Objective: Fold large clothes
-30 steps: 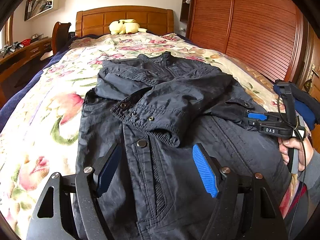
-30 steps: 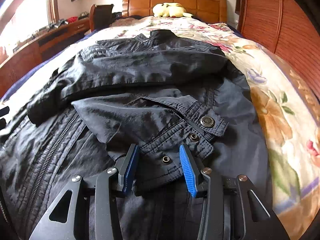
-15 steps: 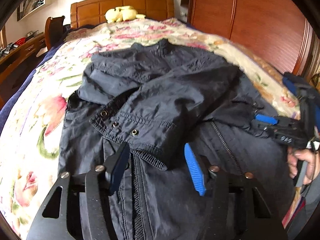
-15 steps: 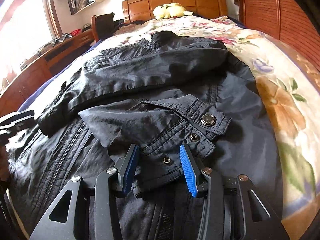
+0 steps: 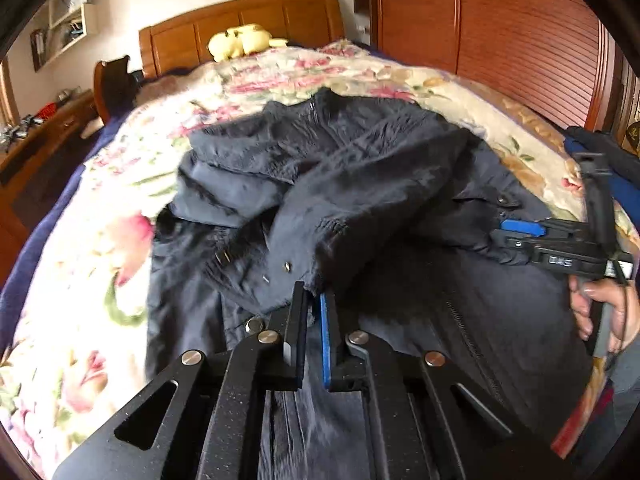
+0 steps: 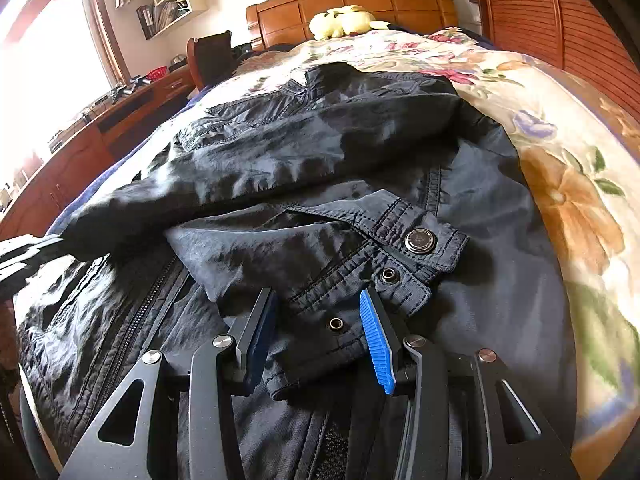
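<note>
Jaws of left gripper (image 5: 314, 300) pinched onto sleeve cuff (image 5: 320, 276), angled downward

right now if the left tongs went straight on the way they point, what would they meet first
Probably the jacket sleeve cuff: the left tongs, shut, point right at its edge and may already pinch it; depth is unclear.

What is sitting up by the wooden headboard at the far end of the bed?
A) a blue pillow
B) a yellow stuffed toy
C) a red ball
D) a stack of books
B: a pale yellow stuffed toy lies against the wooden headboard, beyond the dark jacket spread on the flowered bedspread.
</note>
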Tool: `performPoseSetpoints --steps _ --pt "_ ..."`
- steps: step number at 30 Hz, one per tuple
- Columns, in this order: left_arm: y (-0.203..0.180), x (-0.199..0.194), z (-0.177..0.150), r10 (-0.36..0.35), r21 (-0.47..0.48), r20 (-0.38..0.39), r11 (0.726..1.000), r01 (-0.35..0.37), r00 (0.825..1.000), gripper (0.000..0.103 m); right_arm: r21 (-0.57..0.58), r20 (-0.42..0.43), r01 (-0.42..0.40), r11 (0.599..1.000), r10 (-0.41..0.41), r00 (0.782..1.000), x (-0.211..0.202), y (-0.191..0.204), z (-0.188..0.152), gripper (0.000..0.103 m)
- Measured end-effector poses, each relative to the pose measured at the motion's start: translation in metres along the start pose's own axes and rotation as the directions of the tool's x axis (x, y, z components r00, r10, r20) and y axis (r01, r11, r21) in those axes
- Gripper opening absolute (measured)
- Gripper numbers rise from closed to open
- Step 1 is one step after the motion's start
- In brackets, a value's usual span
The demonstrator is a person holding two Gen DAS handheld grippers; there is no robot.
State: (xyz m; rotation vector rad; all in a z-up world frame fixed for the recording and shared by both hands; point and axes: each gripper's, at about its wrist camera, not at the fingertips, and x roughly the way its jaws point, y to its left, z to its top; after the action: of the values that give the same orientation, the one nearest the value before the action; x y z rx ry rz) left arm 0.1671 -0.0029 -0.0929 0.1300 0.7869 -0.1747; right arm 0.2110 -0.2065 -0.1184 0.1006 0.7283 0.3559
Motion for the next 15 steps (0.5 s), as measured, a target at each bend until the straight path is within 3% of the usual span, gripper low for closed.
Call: performPoseSetpoints --steps 5,12,15 --pt "-0.004 -0.027 -0.015 0.049 0.009 -0.008 0.999 -0.049 0.999 0.007 0.004 -0.001 -0.006 1.000 0.006 1.000 0.001 -0.002 0.000 0.045" --pt "0.005 -0.068 -0.040 0.137 0.000 0.007 0.991 -0.137 0.991 0.028 0.010 -0.006 -0.019 1.000 0.019 1.000 0.001 -0.004 0.001 0.046" --pt "0.010 -0.079 -0.046 0.134 -0.015 0.004 0.991 -0.134 0.991 0.034 0.008 -0.010 -0.020 1.000 0.020 1.000 0.003 -0.003 0.001 0.046"
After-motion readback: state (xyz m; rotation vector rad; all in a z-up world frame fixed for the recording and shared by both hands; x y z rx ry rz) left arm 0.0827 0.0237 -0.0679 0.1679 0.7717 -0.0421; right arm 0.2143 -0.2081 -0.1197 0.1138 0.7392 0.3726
